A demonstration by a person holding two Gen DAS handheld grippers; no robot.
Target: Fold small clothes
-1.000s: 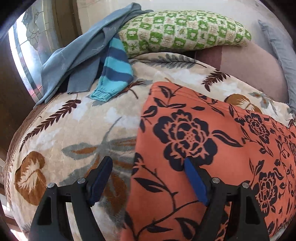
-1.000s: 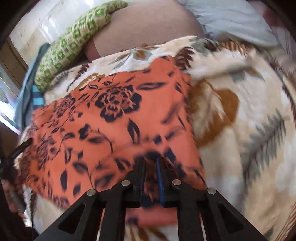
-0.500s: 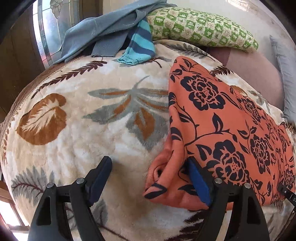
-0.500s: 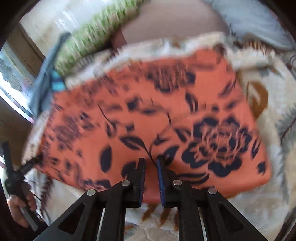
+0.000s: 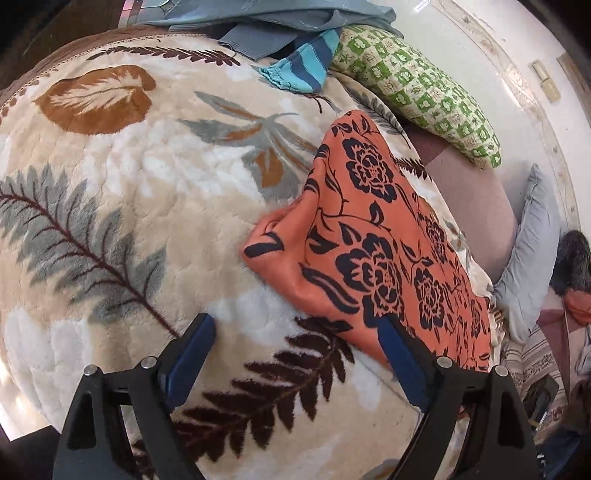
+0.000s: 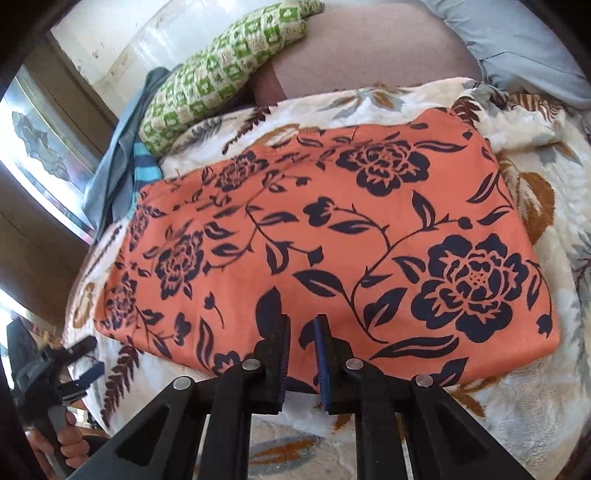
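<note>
on the leafy blanket (image 5: pixel 140 192) the orange flower cloth (image 6: pixel 332 236) lies in a neat folded block, so more folds may be left. left hand-held gripper (image 5: pixel 295 354) is spread and holds nothing; right hand-held gripper (image 6: pixel 301 354) is nearly pressed together over the near edge, pinching or not i cannot tell.

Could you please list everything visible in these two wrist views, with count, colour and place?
Floral cloth: one, orange with dark navy flowers, lying flat on the blanket.
Blanket: one, cream with brown and grey leaves, covering the bed.
Checked pillow: one, green and cream, beyond the blanket.
Grey-blue pillow: one, at the right in the left wrist view.
Striped sleeve: one, turquoise and navy, beside the checked pillow.
Grey-blue garment: one, heaped over the striped sleeve.
Left gripper: one, black with blue pads, open above the blanket.
Right gripper: one, black, nearly closed at the cloth's near edge; grasp unclear.
</note>
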